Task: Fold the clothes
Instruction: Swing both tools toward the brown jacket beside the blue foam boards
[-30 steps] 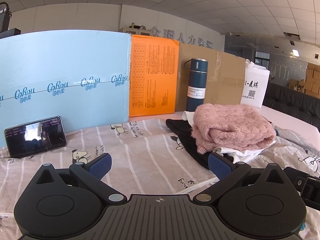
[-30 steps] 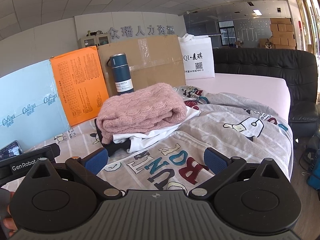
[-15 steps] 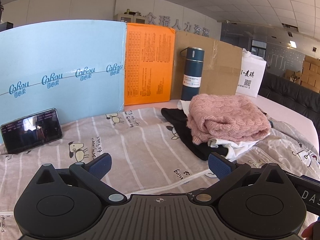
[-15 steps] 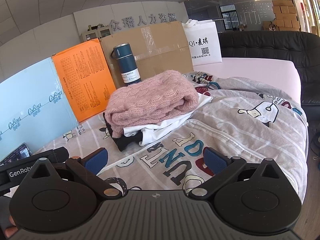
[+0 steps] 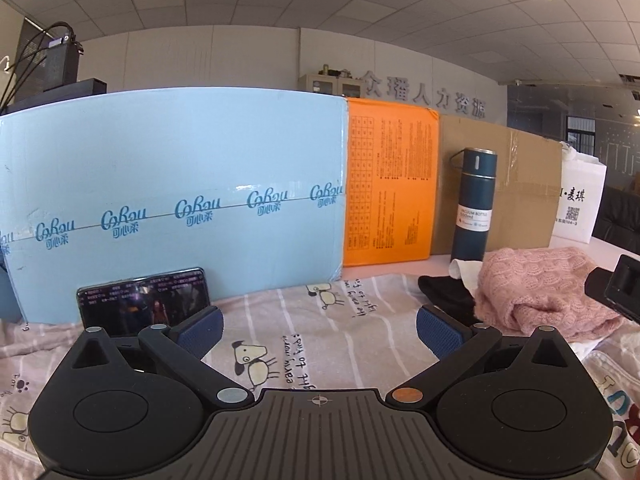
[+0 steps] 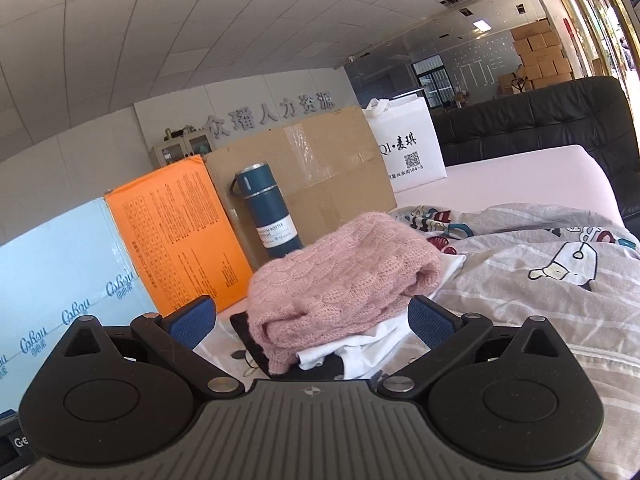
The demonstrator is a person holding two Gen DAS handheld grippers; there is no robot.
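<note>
Two claws gape wide and empty, left claw (image 5: 318,330) over the sheet (image 5: 312,320), right claw (image 6: 314,322) facing the pink sweater (image 6: 344,276).

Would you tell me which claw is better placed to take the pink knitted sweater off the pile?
Right: the open right claw faces the pink knitted sweater directly; the open left claw faces bare bedsheet.

A folded pink cable-knit sweater (image 6: 344,276) tops a small stack of clothes on a patterned bedsheet, its rounded fold facing the right wrist camera. Beneath it lies a folded white garment (image 6: 360,350), its edges jutting out below the knit, and at the bottom a black garment (image 6: 256,344) pokes out toward the left. From the left wrist view the stack sits at right, with the pink sweater (image 5: 536,288) above the black garment (image 5: 448,294).
</note>
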